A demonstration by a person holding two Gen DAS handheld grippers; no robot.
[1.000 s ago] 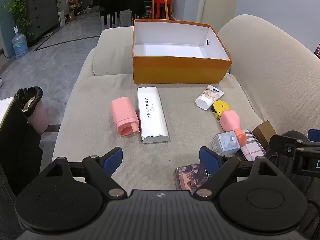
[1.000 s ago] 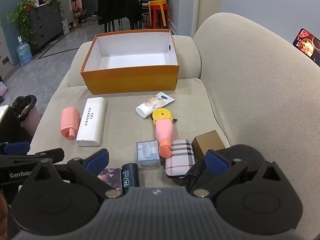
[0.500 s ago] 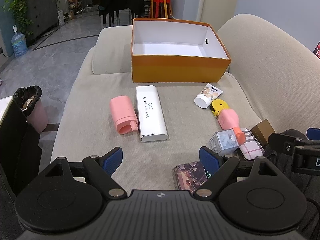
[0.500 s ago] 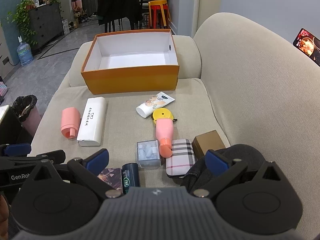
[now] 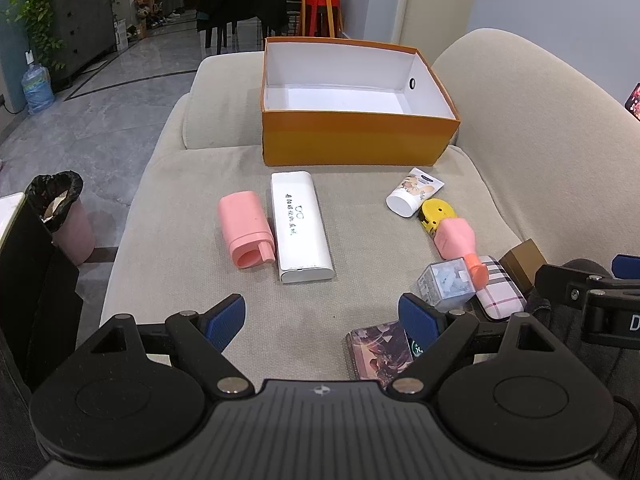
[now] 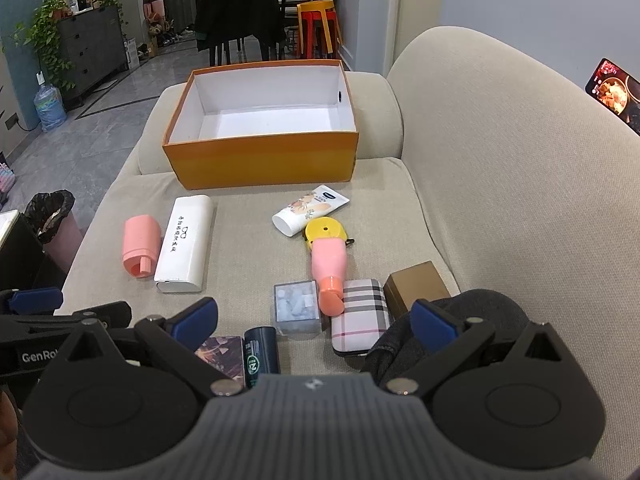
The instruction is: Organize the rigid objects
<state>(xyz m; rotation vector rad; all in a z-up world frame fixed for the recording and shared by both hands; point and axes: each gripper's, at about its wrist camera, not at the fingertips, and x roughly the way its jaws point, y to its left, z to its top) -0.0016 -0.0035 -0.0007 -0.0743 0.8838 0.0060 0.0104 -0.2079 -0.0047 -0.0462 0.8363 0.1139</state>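
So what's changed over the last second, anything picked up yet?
Nothing picked up. The left tool has eased slightly forward toward the orange box; the right tool barely shifted. Both tools stay open and empty, and the items on the sofa haven't moved.

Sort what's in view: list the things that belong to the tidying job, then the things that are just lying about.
Job:
orange box
white case
pink holder
cream tube
yellow tape measure
pink bottle
clear cube
plaid case
brown box

Lying about:
bin
water jug
stools
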